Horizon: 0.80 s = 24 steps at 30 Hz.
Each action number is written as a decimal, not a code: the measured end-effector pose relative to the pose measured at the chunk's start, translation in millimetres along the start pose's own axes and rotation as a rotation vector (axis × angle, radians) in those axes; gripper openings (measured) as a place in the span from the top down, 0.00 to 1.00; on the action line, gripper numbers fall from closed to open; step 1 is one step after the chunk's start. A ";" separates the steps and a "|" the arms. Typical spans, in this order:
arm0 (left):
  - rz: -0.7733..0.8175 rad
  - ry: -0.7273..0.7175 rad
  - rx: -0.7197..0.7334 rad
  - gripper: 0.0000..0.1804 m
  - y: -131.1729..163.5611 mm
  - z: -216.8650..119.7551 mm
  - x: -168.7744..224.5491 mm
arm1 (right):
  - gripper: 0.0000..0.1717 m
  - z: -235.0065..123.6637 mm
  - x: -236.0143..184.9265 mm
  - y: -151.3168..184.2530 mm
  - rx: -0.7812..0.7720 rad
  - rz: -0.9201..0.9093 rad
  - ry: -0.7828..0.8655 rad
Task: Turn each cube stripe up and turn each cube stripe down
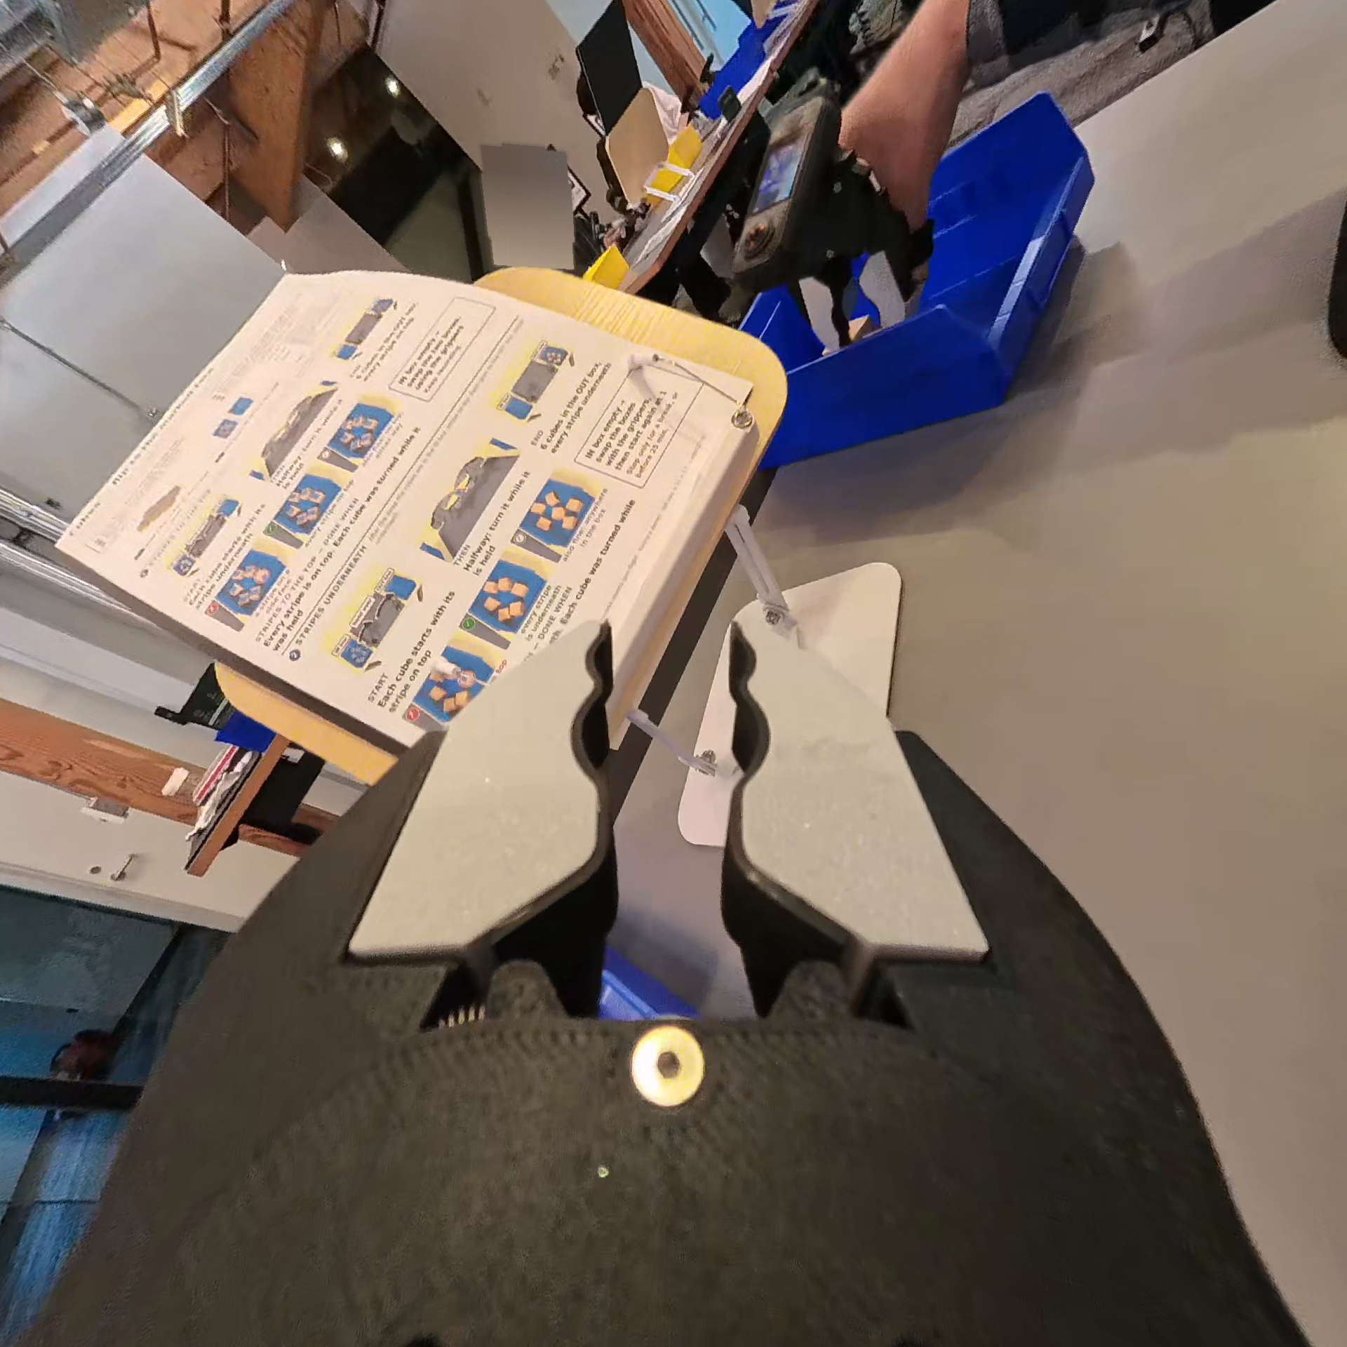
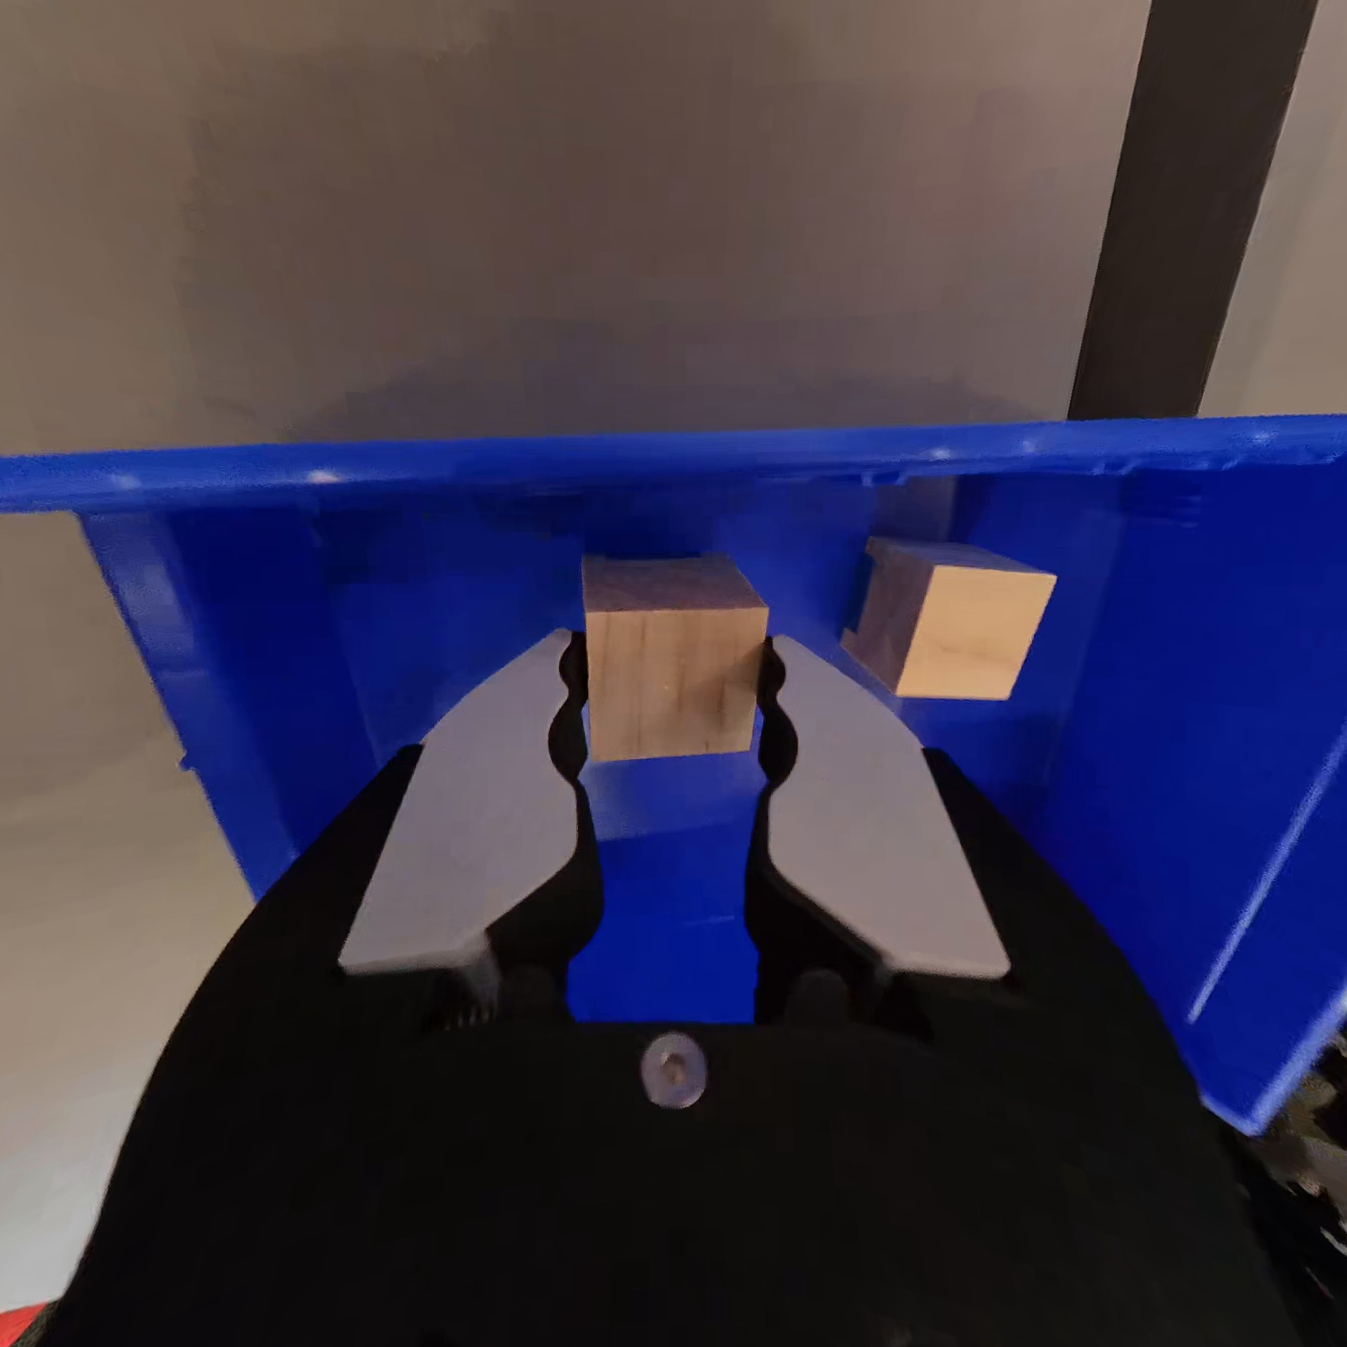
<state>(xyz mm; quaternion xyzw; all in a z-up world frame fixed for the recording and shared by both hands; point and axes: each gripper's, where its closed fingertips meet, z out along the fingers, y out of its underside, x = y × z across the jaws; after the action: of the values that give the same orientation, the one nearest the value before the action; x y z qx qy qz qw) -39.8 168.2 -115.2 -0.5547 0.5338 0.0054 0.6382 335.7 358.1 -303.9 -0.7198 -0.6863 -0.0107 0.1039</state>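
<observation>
Right gripper (image 2: 672, 649) clamped on wooden cube (image 2: 674, 678), stripe unseen, left gripper (image 1: 667, 641) apart, bare

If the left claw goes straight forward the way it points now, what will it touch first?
Probably the instruction sheet's stand: the empty left claw points at the board's lower edge and its white foot plate on the table. Depth is unclear, so which comes first is uncertain.

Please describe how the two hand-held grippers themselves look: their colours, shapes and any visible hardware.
Both look alike. The left gripper and the right gripper have a broad black textured body, two flat grey angular fingers with black wavy inner pads, and one round metal screw centred below the fingers. No cables or sleeves show.
</observation>
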 end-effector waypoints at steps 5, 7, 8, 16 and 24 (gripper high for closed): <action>-0.015 0.016 -0.021 0.83 10.4 -1.3 0.2 | 0.61 22.2 7.3 6.0 -0.067 0.008 -0.018; -0.008 0.014 -0.032 0.83 13.6 -1.7 -0.5 | 0.55 20.0 7.7 5.6 -0.064 0.019 -0.020; -0.004 0.009 -0.036 0.83 15.1 -2.8 -2.2 | 0.54 12.4 10.2 3.8 -0.043 0.027 0.002; -0.039 -0.040 -0.306 0.77 106.7 -13.8 -66.0 | 0.66 -105.5 -23.0 -43.5 0.298 0.026 0.198; 0.001 0.304 -0.792 0.70 275.9 -3.7 -100.7 | 0.70 -122.0 -108.0 -89.8 0.378 -0.122 0.184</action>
<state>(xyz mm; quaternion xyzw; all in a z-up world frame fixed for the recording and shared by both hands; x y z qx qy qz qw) -250.9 330.5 -239.1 -0.7514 0.5787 0.1286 0.2898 256.0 234.9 -189.5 -0.6408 -0.7059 0.0464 0.2982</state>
